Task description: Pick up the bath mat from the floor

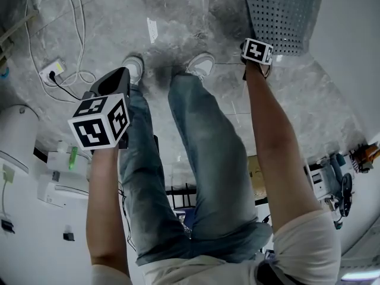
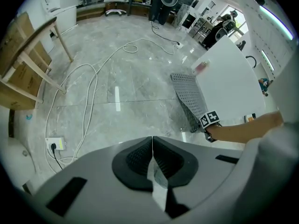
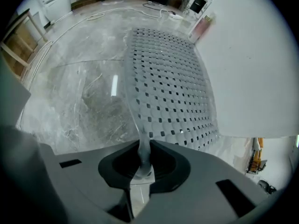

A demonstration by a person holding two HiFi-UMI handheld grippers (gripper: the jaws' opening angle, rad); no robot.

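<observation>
The right gripper (image 3: pixel 142 161) is closed on the near edge of the bath mat (image 3: pixel 174 85): in the right gripper view, a folded strip of the grey perforated mat is clamped between the two dark pads, and the sheet fans out from that point. The gripped edge is raised clear of the grey marble floor (image 3: pixel 79 101). The remainder of the mat extends away from the jaws, alongside a white panel (image 3: pixel 252 64) on its right. In the head view, the right gripper (image 1: pixel 259 59) is held at arm's length, pointing steeply down, with its marker cube at the lower edge of the bath mat (image 1: pixel 279 10). The left gripper (image 2: pixel 152 149) is fully closed and empty; its pads meet along a single seam with only bare floor beyond them. In the head view, the left gripper (image 1: pixel 110 85) is held over the person's left leg, well apart from the mat. The left gripper view shows the bath mat (image 2: pixel 188 96) at the foot of the white panel. A white power strip (image 2: pixel 55 145) with looping white cables (image 2: pixel 91 85) lies on the floor to the left.
</observation>
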